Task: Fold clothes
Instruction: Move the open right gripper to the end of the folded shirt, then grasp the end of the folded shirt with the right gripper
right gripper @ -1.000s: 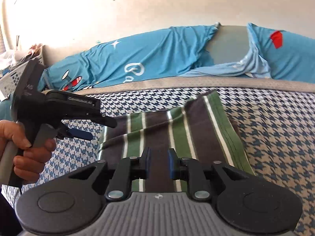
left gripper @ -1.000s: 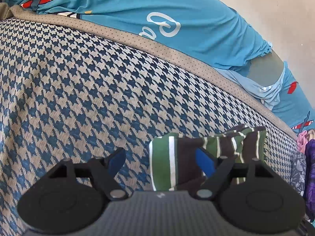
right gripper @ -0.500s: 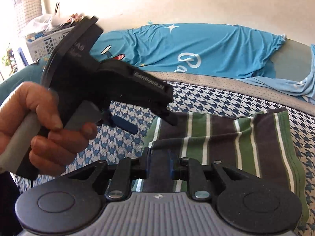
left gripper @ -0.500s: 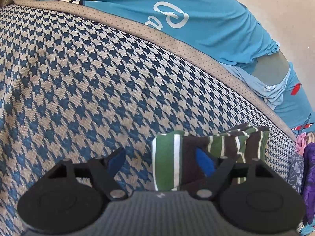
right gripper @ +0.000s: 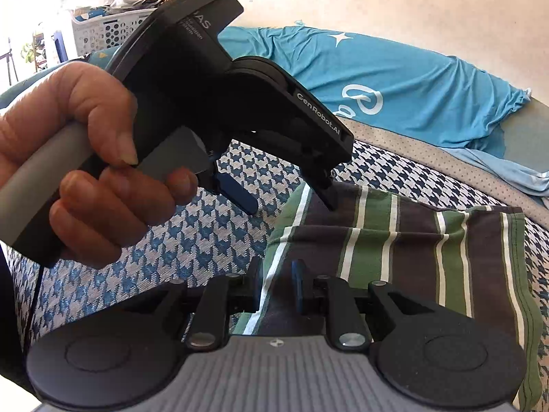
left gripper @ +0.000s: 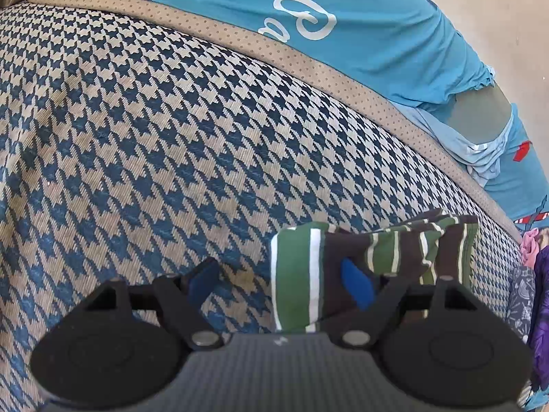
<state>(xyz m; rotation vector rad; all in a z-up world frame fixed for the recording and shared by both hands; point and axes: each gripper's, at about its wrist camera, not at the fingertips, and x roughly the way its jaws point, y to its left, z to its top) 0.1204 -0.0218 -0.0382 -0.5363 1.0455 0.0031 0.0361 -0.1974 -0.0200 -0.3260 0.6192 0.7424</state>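
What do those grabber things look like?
Each black plastic claw has two round discs, a ribbed grey body and blue finger pads. The left claw, seen sideways, has a grey handle, a thin black cable and white "GenRobot.AI" lettering.

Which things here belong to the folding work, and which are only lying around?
Part of the job:
striped cloth
right claw, shut on the cloth's edge
left claw, open at the cloth's corner

Only lying around:
blue sheet at the back
laundry basket
purple clothes at the side
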